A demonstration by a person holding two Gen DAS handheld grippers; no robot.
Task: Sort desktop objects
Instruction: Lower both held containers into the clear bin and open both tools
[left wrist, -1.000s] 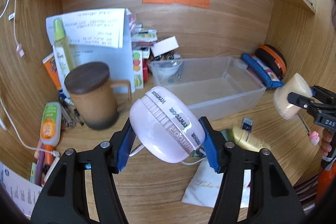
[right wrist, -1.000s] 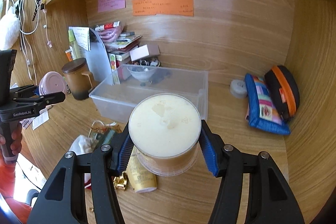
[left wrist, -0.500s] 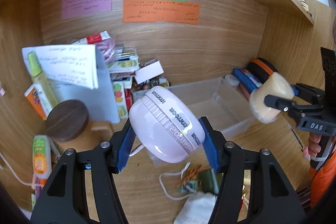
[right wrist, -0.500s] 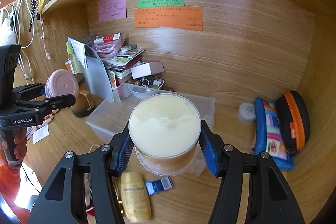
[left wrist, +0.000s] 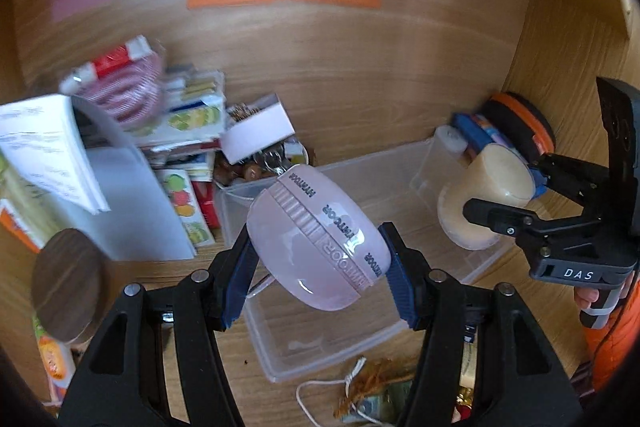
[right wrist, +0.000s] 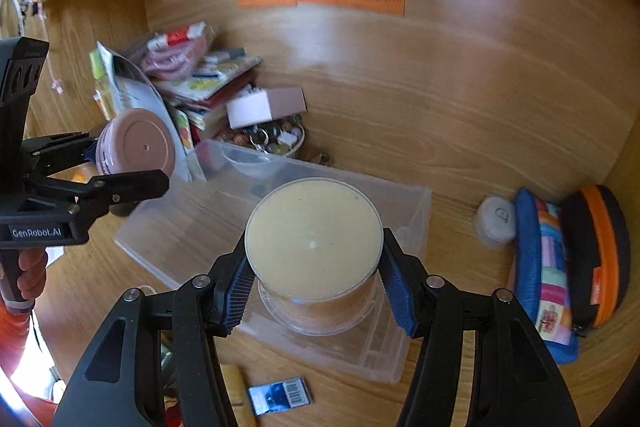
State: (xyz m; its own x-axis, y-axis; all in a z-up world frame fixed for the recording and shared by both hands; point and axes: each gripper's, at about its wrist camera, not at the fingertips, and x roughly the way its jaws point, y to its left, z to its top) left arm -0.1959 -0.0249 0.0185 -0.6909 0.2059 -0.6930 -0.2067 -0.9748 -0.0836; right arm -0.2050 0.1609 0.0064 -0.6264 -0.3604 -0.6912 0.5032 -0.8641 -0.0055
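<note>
Both my grippers now farther in over the clear bin [right wrist: 416,211], left gripper [left wrist: 316,267] clamped around the pink case [left wrist: 316,239], right gripper [right wrist: 314,277] around the cream tub [right wrist: 312,231].

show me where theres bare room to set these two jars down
Free: the clear bin's floor, and the bare desk between bin and white round tub. Crowded: the back-left pile of booklets, and the front edge by the yellow tube.

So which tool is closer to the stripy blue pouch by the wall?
The right. The right tool, holding the cream tub, is over the clear bin, next to the blue pouch. The left tool, holding the pink jar, is at the bin's far end.
</note>
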